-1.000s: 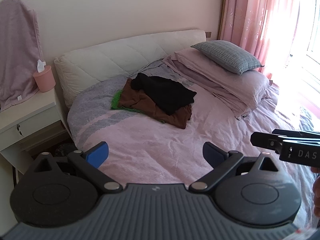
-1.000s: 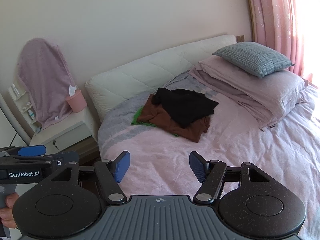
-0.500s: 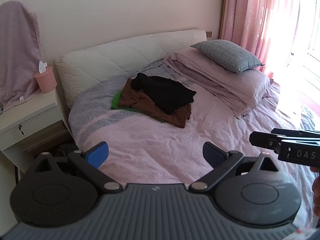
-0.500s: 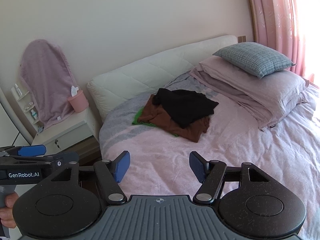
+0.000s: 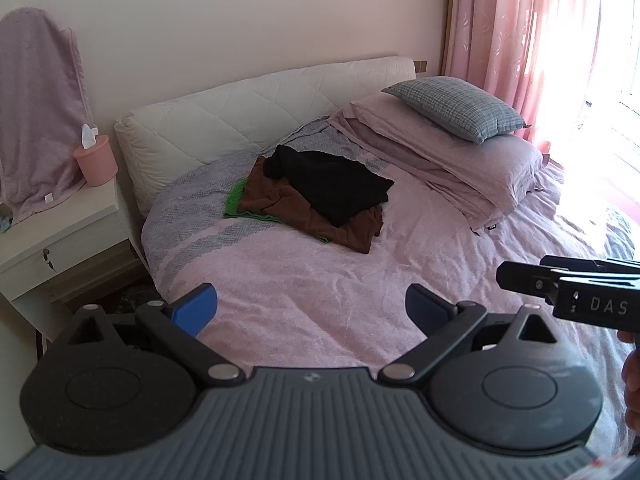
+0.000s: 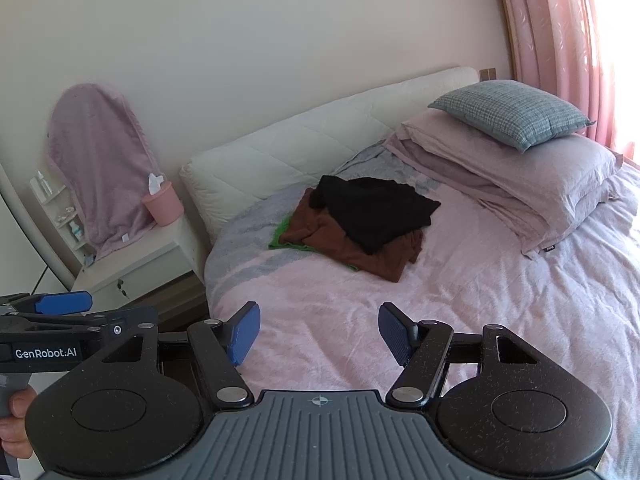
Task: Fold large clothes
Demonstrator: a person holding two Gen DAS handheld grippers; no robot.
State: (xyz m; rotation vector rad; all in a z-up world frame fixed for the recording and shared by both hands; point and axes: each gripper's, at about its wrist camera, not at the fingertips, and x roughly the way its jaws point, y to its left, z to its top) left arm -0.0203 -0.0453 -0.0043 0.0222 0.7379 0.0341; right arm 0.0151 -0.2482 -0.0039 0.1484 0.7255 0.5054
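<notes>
A heap of clothes lies on the pink bedspread (image 5: 320, 280) near the headboard: a black garment (image 5: 336, 184) (image 6: 376, 210) on top, a brown one (image 5: 316, 216) (image 6: 340, 244) under it, and a green one (image 5: 233, 200) (image 6: 280, 236) peeking out at the left. My left gripper (image 5: 310, 308) hovers open over the near edge of the bed, well short of the heap, with nothing between its blue pads. My right gripper (image 6: 318, 334) is open too, empty, at about the same distance. Each gripper shows at the edge of the other's view.
A white quilted headboard (image 5: 256, 120) backs the bed. Stacked pink pillows (image 5: 460, 160) with a grey checked cushion (image 5: 456, 106) lie at the right, by pink curtains (image 5: 520, 40). A white nightstand (image 5: 52, 236) at the left holds a pink tissue cup (image 5: 96, 160).
Both views have shifted slightly rightward and closer to the bed; the nightstand and cup slid right in frame. Both grippers stay open and empty.
</notes>
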